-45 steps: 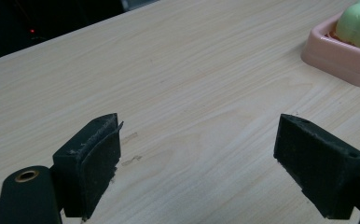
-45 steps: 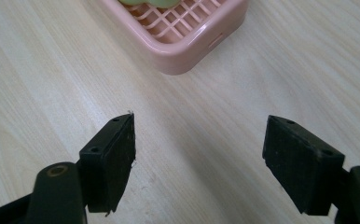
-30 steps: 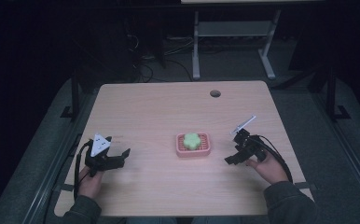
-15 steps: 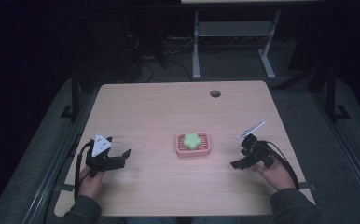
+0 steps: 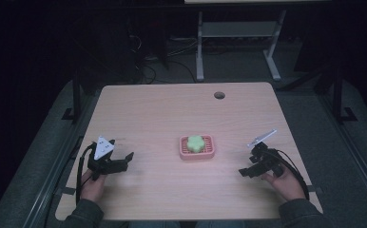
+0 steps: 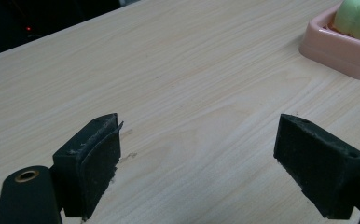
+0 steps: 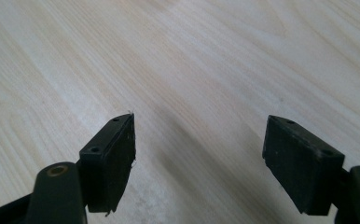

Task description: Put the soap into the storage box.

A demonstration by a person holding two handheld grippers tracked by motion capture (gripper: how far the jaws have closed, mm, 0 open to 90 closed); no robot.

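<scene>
A pink ribbed dish (image 5: 209, 153) sits near the middle of the wooden table (image 5: 172, 114), and a pale green flower-shaped piece (image 5: 196, 142) lies in it. In the left gripper view the pink dish (image 6: 336, 49) and the green piece (image 6: 357, 18) sit at the top right, well beyond the jaws. My left gripper (image 5: 124, 161) rests low over the table's left side, open, with bare wood between its jaws (image 6: 197, 163). Right of the dish, my right gripper (image 5: 246, 172) is held by a hand, open and empty above bare wood (image 7: 199, 158).
A round cable hole (image 5: 219, 95) lies near the table's far edge. Behind the table stand a metal frame (image 5: 238, 33) and cables on a dark floor. Dark rails run along both sides of the table. The person's sleeves reach the near edge.
The right gripper has drifted right and toward the near edge, away from the dish. The left gripper has hardly moved.
</scene>
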